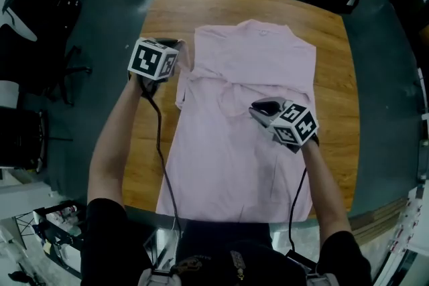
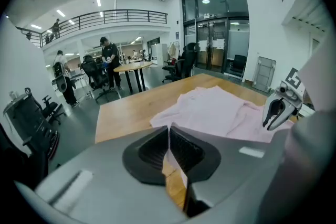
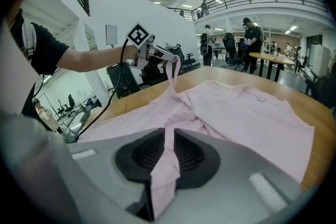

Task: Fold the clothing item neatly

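Fingers (image 3: 143, 156), ribbed black, clamp soft pink shirt (image 1: 258, 77): left gripper (image 2: 169, 141) on raised sleeve (image 3: 174, 75), right gripper (image 3: 169, 148) on creased fold (image 3: 166, 171).

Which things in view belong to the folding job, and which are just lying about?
In the job:
pink shirt
left gripper, jaws shut on a raised shirt edge
right gripper, jaws shut on a mid-shirt fold
wooden table under the shirt

Just about:
office chairs
people by a far table

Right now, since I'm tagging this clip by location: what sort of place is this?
Probably a large open office or lab hall: a railed mezzanine, office chairs, and tall glass doors.
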The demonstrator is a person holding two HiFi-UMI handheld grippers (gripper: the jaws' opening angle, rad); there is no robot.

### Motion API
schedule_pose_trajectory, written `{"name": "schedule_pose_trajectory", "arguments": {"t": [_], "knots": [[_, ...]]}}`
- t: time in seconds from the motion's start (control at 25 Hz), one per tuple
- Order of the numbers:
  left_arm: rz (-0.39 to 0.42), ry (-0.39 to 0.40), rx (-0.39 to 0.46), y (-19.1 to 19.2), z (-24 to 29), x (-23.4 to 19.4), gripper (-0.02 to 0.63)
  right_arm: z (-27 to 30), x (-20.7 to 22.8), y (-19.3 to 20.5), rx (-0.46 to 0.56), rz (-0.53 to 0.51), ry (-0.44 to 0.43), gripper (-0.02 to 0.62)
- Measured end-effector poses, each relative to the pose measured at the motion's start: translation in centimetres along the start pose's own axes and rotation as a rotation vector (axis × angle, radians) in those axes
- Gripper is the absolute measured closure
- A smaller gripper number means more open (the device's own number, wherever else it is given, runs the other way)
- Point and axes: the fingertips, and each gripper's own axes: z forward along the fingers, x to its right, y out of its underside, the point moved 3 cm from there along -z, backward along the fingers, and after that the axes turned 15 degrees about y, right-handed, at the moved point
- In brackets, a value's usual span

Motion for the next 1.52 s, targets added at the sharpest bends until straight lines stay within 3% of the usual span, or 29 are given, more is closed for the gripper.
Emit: {"name": "schedule_pose_trajectory", "arguments": {"t": [0.28, 0.56, 0.8, 1.28, 1.52], "knots": [[0.14, 0.015, 0.082, -5.3, -3.2, 7.2, 0.586, -2.1, -0.7, -1.2, 0.052, -0.032, -0.01, 0.551], [0.259, 0.086, 0.054, -7.8, -0.7, 14.3, 0.586, -4.4, 0.4, -1.2, 0.099, -0.018, 0.014, 0.551], [0.244, 0.162, 0.011, -6.5, 3.5, 19.1, 0.584, -4.4, 1.0, -2.1, 0.159, 0.012, 0.016, 0.551], [0.122, 0.216, -0.126, 2.1, 12.8, 24.6, 0.578, -4.4, 4.4, 3.7, 0.036, 0.076, 0.087, 0.551], [0.148, 0.345, -0.137, 3.1, 12.3, 27.1, 0.437, -4.5, 5.1, 4.2, 0.027, 0.087, 0.098, 0.551]]}}
